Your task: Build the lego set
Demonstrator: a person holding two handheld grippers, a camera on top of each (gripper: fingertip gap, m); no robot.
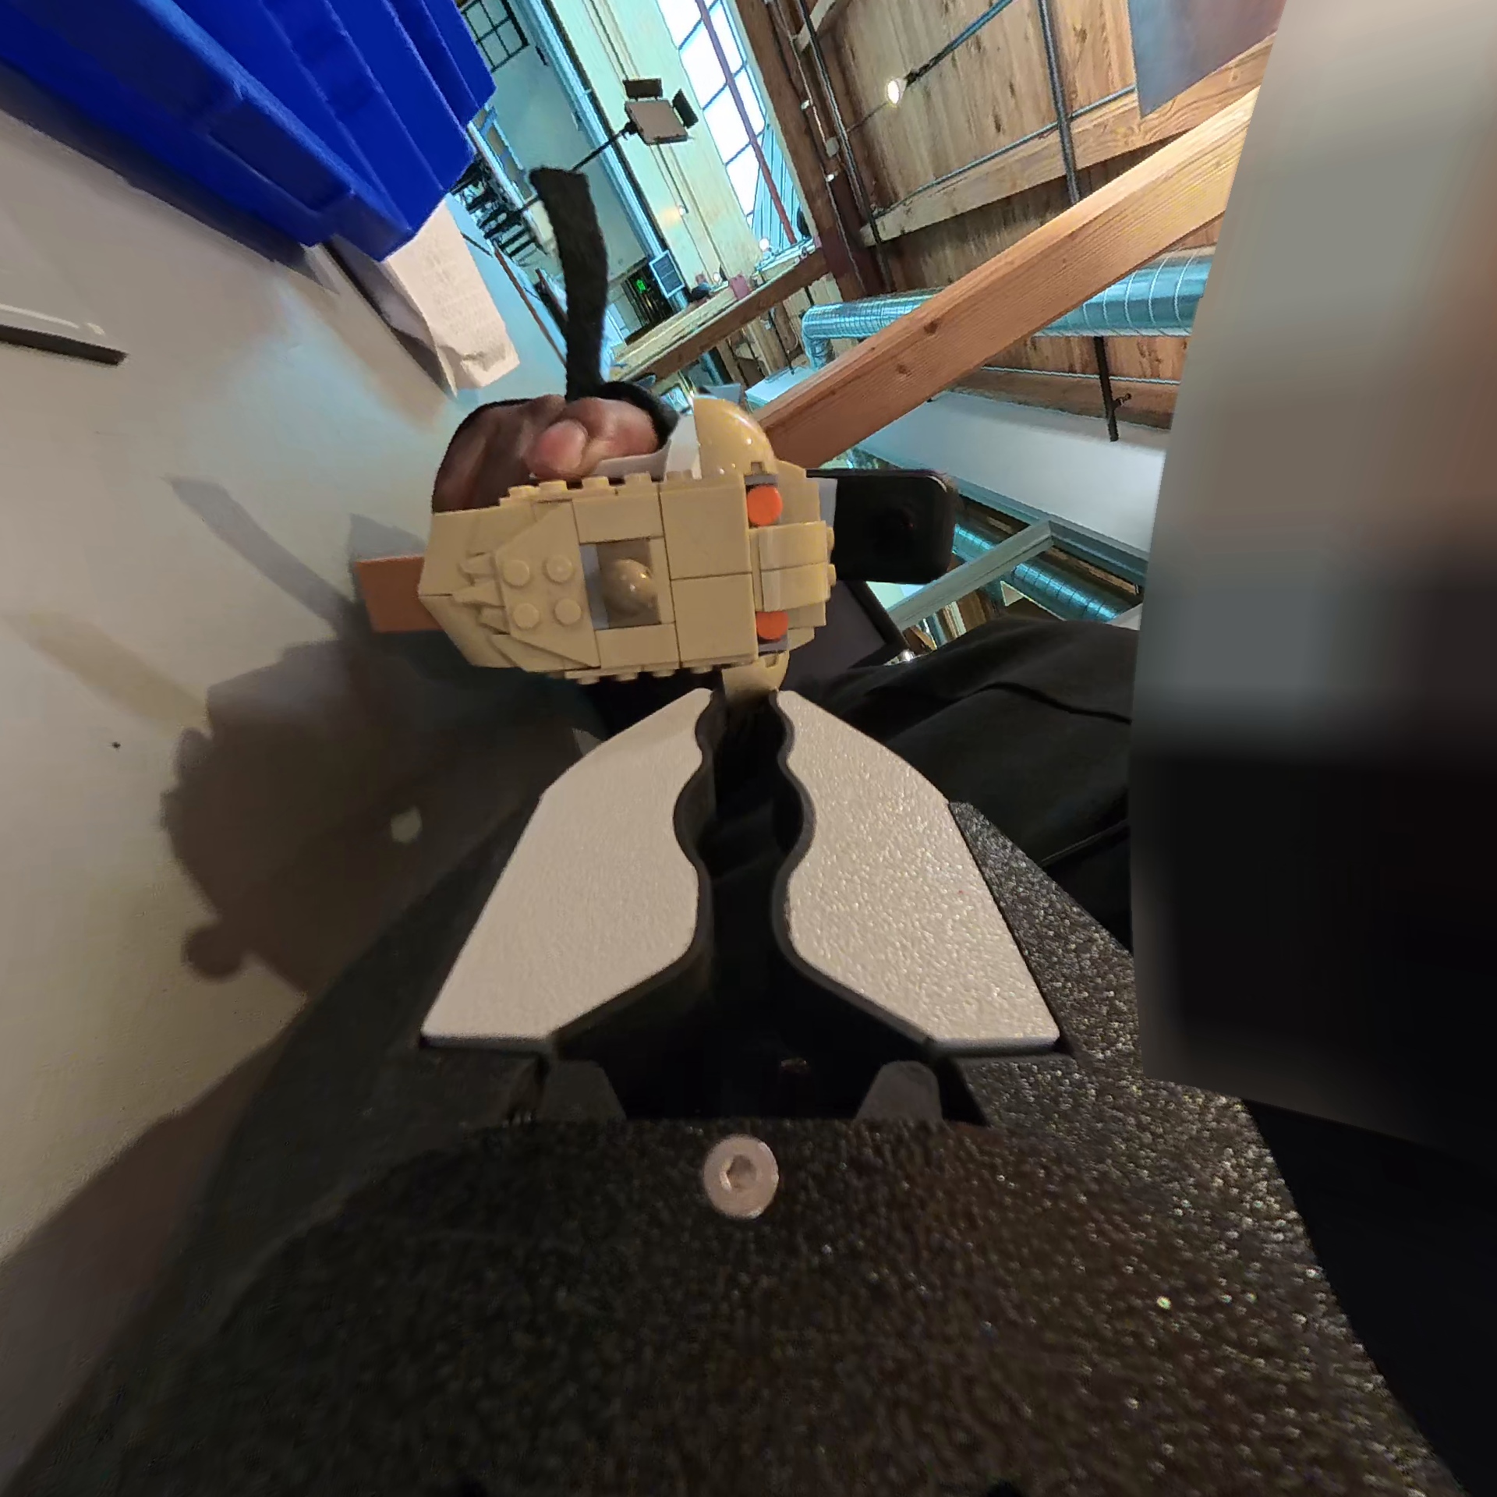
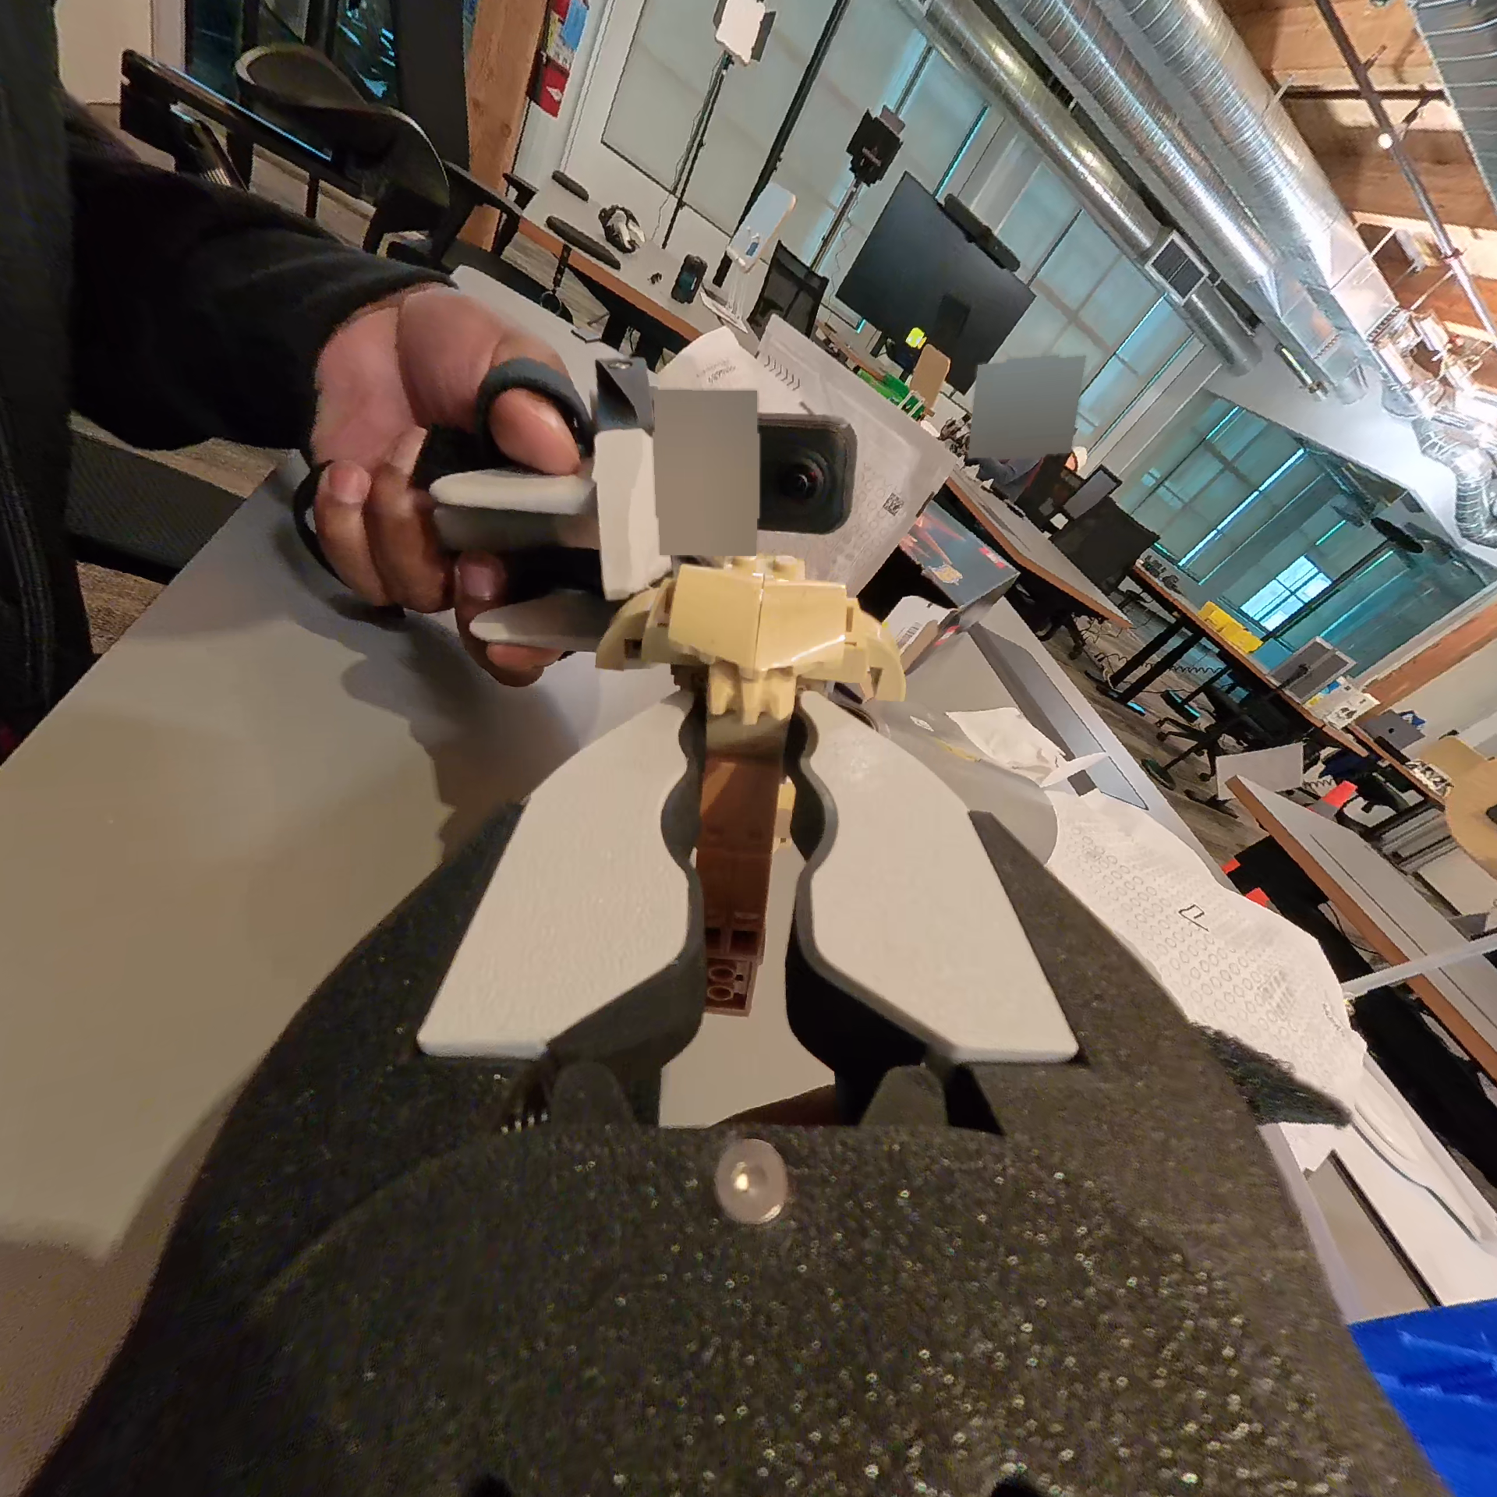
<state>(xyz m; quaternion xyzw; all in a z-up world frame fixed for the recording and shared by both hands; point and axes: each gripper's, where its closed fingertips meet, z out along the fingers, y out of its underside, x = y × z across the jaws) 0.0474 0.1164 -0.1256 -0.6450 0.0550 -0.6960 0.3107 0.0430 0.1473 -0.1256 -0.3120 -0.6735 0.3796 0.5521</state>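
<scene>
The tan brick model [image 1: 632, 567] hung in the air above the grey table [image 2: 202, 769], caught between both tongs; its long axis ran along your right tongs' fingers and crosswise to your left ones, so in the left wrist view it lay broadside, pointed end left, orange studs [image 1: 764, 506] right. Your right tongs [image 2: 744, 729] were closed on the brown bar [image 2: 733, 850] and the tan neck at its far end, pads pressing from both sides, the model's broad winged end [image 2: 753, 624] just past the tips. Your left tongs [image 1: 744, 705] were nearly shut, pinching a curved tan fin [image 1: 749, 684] on the model's underside. Both grips were at the model itself, neither nearer. A blue bin [image 1: 243, 105] and crumpled paper [image 2: 1174, 915] lay well apart on the table.
</scene>
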